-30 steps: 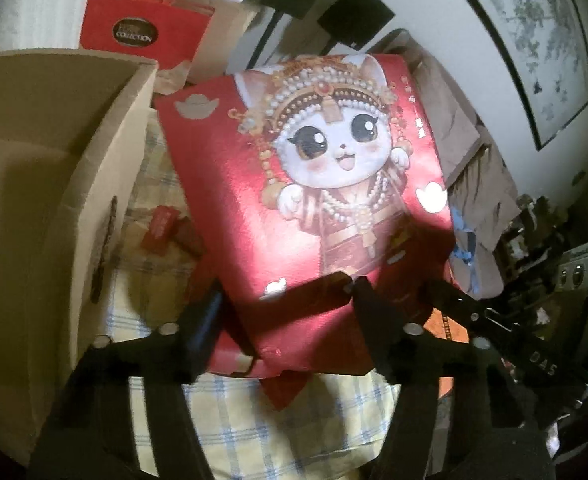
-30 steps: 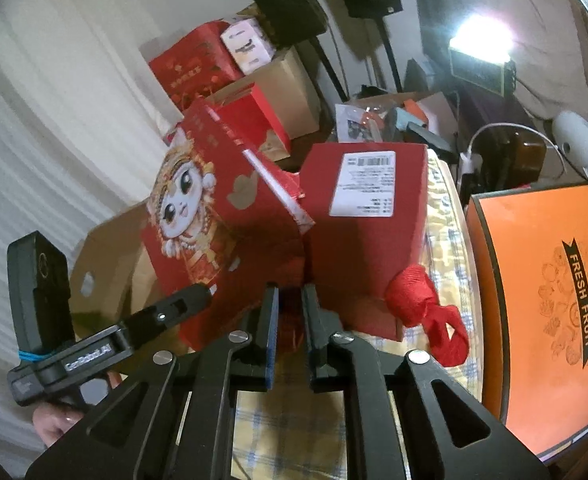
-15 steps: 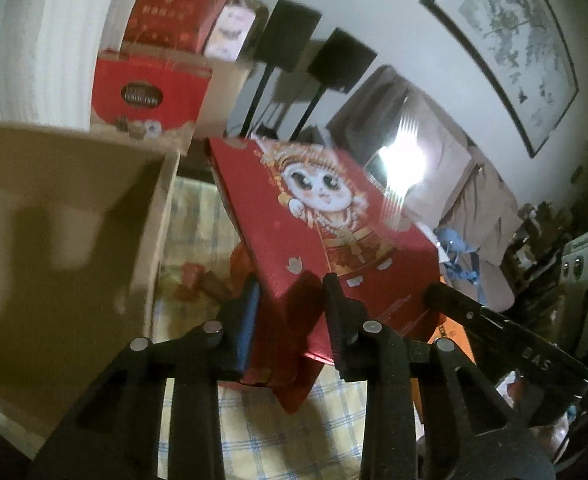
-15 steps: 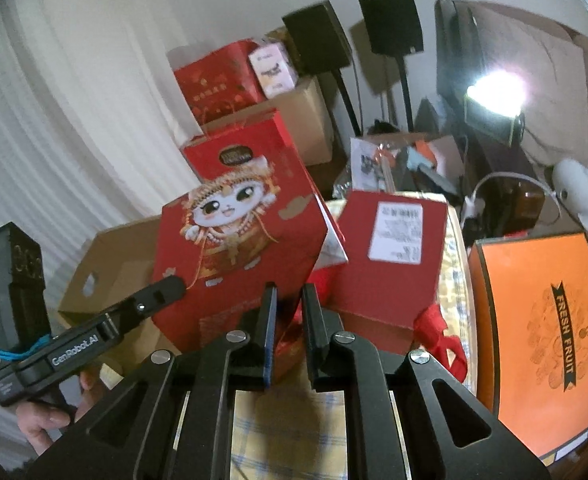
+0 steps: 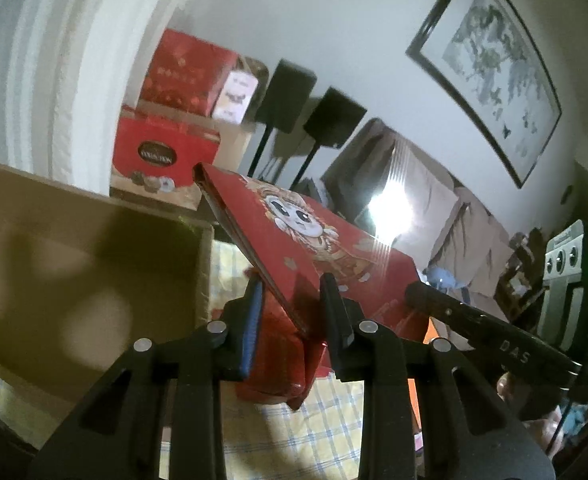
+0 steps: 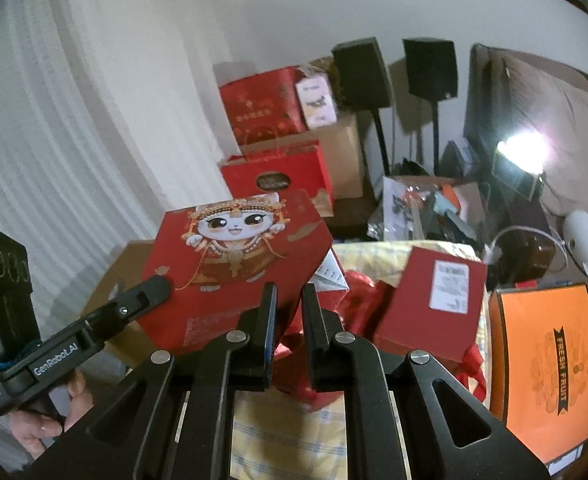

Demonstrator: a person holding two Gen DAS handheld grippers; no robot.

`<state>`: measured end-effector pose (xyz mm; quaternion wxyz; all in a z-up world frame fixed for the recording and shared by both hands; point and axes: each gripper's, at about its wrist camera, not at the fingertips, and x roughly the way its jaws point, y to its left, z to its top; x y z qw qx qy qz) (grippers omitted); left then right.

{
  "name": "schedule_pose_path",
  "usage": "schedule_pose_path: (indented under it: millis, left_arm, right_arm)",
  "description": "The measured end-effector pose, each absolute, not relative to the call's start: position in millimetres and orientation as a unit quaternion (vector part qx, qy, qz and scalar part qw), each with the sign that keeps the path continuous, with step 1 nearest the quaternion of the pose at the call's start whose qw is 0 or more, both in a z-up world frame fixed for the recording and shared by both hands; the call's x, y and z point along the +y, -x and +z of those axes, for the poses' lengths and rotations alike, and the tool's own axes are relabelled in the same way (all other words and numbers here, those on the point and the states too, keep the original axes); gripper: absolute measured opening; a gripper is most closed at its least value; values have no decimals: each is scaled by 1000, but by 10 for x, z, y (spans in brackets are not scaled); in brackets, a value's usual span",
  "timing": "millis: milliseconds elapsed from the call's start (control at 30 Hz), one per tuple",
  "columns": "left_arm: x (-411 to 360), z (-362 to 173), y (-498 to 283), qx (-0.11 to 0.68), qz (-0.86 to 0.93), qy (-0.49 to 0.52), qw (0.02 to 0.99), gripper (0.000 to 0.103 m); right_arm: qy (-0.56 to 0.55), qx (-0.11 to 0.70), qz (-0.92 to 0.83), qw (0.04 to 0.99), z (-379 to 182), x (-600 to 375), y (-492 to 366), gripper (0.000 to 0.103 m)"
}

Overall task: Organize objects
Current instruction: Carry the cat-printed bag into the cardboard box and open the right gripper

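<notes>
Two grippers hold one red gift box with a cartoon cat (image 6: 234, 264) above a checked yellow cloth (image 5: 317, 436). The left gripper (image 5: 290, 312) has its jaws pinched on the box's lower corner, with the box's edge running up between the two fingers. The right gripper (image 6: 288, 312) has its jaws pressed nearly together on the box's near bottom edge. From the right wrist the box stands almost upright with the cat facing the camera; from the left wrist its printed face slopes away to the right.

Left of the held box sits a large open cardboard carton (image 5: 86, 264); its inside is in shadow and what it holds cannot be told. A second red box with a white label (image 6: 433, 300) lies tilted on the cloth to the right, with red ribbon (image 6: 473, 364) at its lower corner. Further right lies an orange fruit box (image 6: 545, 368), lid on. Behind, a red chocolate box (image 6: 278, 180) and another red box (image 6: 262, 104) are stacked with brown cartons against the wall.

A hand (image 6: 46, 420) grips the left gripper's handle.
</notes>
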<state>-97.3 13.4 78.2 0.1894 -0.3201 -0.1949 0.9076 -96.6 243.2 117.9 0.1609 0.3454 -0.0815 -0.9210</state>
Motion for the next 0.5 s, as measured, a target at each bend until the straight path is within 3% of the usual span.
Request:
schedule_pose_path:
  millis: [500]
  left_arm:
    - [-752, 897, 565, -216, 931, 275, 103, 25]
  right_arm:
    - [-345, -37, -904, 249, 1286, 1399, 1085, 11]
